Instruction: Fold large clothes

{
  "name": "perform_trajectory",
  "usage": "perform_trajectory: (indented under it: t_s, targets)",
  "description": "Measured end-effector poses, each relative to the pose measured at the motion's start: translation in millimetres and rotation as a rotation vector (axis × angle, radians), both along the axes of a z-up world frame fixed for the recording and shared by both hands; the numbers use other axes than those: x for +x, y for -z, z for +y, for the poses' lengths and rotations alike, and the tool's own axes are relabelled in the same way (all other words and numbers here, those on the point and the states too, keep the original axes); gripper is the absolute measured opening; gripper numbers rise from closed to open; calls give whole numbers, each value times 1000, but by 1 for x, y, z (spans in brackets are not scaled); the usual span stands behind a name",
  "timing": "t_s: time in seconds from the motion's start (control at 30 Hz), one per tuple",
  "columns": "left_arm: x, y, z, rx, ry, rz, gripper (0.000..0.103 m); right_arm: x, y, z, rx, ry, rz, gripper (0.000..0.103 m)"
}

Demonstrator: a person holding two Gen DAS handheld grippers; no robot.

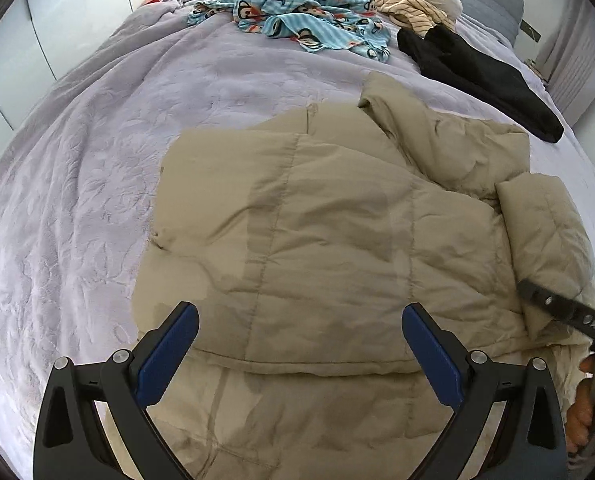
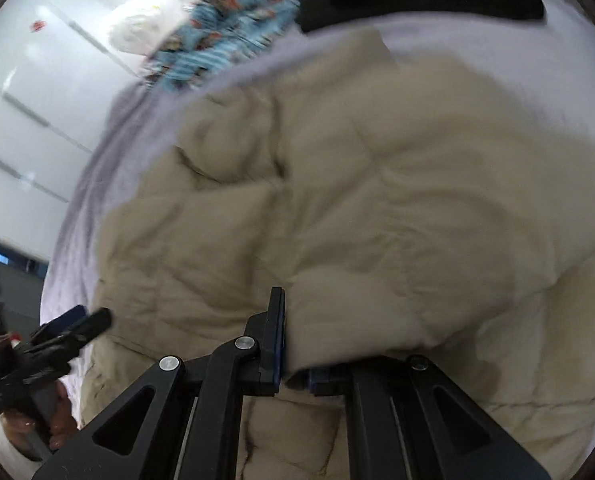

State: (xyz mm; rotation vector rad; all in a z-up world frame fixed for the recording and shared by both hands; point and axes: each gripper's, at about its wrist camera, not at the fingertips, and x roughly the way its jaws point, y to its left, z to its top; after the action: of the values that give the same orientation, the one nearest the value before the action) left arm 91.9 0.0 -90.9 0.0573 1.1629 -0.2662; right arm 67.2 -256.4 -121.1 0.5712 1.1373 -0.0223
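Note:
A beige quilted puffer jacket (image 1: 329,224) lies partly folded on the lavender bed cover (image 1: 77,200). My left gripper (image 1: 299,344) is open and empty, hovering over the jacket's near part. My right gripper (image 2: 293,344) is shut on a fold of the jacket (image 2: 377,208) and holds it lifted; the right wrist view is blurred. The right gripper's black body shows at the right edge of the left wrist view (image 1: 565,312), beside a raised sleeve fold. The left gripper shows at the lower left of the right wrist view (image 2: 69,328).
At the far end of the bed lie a blue monkey-print garment (image 1: 305,12), a cream striped garment (image 1: 413,4) and a black garment (image 1: 477,76). White wardrobe doors (image 2: 25,120) stand beside the bed.

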Motion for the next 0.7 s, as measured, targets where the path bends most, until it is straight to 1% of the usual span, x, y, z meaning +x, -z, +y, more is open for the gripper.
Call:
perform_trajectory:
  t_s: [0.07, 0.1, 0.13, 0.17, 0.2, 0.23, 0.27, 0.3, 0.43, 0.47, 0.5, 0.53, 0.57, 0.6, 0.63, 0.7]
  targets:
    - [0, 3, 1, -10, 2, 5, 102, -4, 10, -3, 24, 25, 30, 10]
    - [0, 5, -1, -19, 3, 12, 102, -8, 9, -6, 43, 35, 33, 12]
    - [1, 7, -4, -29, 5, 20, 102, -14, 5, -7, 58, 44, 36, 20]
    - [2, 8, -6, -39, 8, 25, 102, -17, 1, -10, 77, 49, 36, 35]
    - [2, 8, -11, -54, 16, 29, 102, -24, -6, -14, 108, 55, 21, 45]
    - [3, 8, -14, -65, 24, 29, 102, -30, -13, -19, 131, 71, -4, 67]
    - [3, 8, -17, -73, 32, 29, 102, -42, -22, -27, 140, 108, -37, 78]
    - [4, 9, -21, -84, 44, 28, 102, -55, -29, -35, 139, 156, -66, 78]
    - [12, 9, -25, -105, 53, 26, 102, -76, -29, -69, 200, 300, -82, 78]
    - [13, 8, -24, -112, 49, 25, 102, -77, -27, -78, 216, 336, -81, 73]
    - [16, 6, -21, -129, 42, 23, 102, -79, -26, -86, 232, 377, -89, 65]
    - [18, 4, -18, -145, 37, 24, 102, -78, -27, -91, 239, 398, -97, 43]
    - [21, 2, -13, -171, 30, 24, 102, -75, -29, -94, 233, 411, -103, 23]
    - [22, 1, -10, -187, 26, 24, 102, -72, -34, -95, 217, 408, -119, 18]
    - [24, -1, -5, -207, 23, 23, 102, -65, -39, -90, 199, 389, -136, 16]
    - [29, -3, 5, -257, 22, 28, 102, -46, -53, -68, 146, 292, -174, 16]
